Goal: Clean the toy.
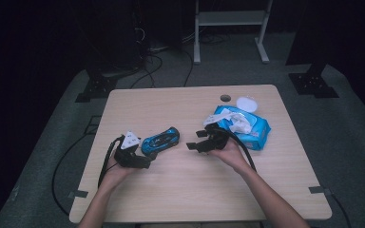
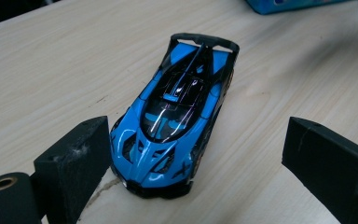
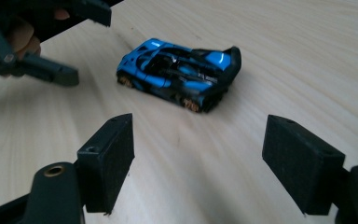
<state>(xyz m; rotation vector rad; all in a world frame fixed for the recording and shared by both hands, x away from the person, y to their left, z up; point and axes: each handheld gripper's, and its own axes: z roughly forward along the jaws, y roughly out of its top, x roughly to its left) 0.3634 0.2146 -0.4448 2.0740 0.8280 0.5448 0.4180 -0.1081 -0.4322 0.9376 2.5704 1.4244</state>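
pale wood-grain table [image 1: 180,190] under a dim room, dark floor and cables behind it – that is the setting. on the left half of the table sits the blue toy car [image 1: 160,140], on its wheels, black roof and black rear wing, its nose pointing near-left toward the left gripper [image 1: 140,154]. in the left gripper view the car [image 2: 177,116] has its front end reaching just in between the two black jaws, which stand wide apart; the left-hand jaw sits right beside the nose, whether touching i cannot tell, and the other jaw is well clear of the car's side. nothing is gripped.

the right gripper [image 1: 190,146] lies to the right of the car, near it but apart, jaws pointed left at it. in the right gripper view its jaws are spread wide with bare table between them, and the car [image 3: 179,74] sits farther off, tail toward the camera's right – the left gripper [image 3: 56,42] shows at the upper left, open around the nose.

farther right, behind the right hand [image 1: 230,152], lies a blue wet-wipe pack [image 1: 254,128] with white tissue [image 1: 237,121] crumpled on top, and a white round lid [image 1: 247,102] just beyond it near the far edge.
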